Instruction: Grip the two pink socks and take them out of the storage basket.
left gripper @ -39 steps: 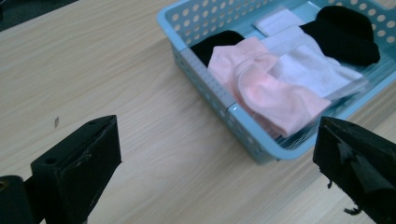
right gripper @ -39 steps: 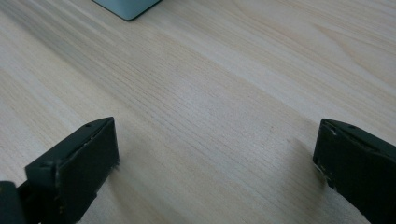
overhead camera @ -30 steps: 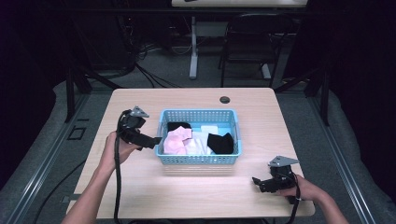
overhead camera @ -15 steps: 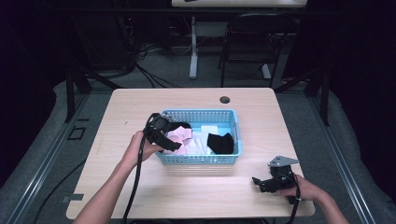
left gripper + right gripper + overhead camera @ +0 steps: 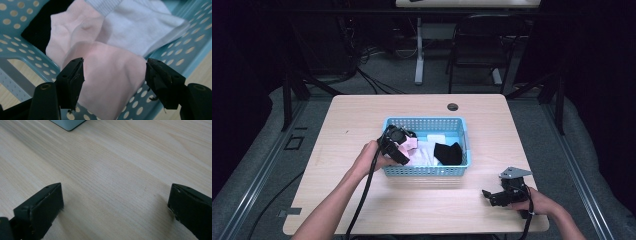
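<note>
high view: left gripper [image 5: 398, 145] moved into basket [image 5: 426, 171], jaws apart around pink cloth [image 5: 110, 75]; right gripper [image 5: 504, 194] unmoved, jaws apart.

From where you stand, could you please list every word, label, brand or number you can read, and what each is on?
None: no readable text on the blue basket, the pink cloth, the white cloth, the table, or either gripper, left or right.

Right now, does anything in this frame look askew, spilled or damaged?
One thing: the pale pink cloth hangs over the rim of the perforated blue plastic basket, between the open left gripper. Nothing looks spilled or damaged.
</note>
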Demonstrator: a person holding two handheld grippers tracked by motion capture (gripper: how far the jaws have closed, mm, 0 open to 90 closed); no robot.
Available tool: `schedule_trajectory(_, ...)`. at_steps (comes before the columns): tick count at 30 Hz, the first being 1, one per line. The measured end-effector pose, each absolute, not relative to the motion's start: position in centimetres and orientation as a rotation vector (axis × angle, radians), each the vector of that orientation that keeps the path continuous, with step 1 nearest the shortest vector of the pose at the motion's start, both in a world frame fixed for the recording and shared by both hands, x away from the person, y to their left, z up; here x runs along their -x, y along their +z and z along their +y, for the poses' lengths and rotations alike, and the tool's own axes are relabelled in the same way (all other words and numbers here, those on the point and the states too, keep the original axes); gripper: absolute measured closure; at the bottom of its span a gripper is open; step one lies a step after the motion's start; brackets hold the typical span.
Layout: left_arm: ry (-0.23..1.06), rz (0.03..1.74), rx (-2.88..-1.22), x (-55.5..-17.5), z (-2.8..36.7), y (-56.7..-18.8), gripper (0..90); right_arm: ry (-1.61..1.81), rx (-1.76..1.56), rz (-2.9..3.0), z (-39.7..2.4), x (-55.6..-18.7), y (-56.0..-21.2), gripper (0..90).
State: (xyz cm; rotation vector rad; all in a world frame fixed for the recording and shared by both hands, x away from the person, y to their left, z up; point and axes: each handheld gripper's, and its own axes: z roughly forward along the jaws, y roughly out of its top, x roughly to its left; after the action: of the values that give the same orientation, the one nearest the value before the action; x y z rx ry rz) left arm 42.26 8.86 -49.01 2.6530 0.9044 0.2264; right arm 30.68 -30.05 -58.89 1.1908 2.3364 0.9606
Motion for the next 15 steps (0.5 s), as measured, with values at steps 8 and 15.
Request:
schedule_trajectory(8,0.225,0.948,-2.733,-43.0,8.3,-50.2,37.8,0.96,-1.191,2.337,-30.0,-30.7,-58.9,0.0)
schedule_trajectory(15,0.224,0.942,-2.767,-43.0,8.2,-51.1,64.4,0.96,-1.191,2.337,-30.0,-30.7,-58.9,0.0)
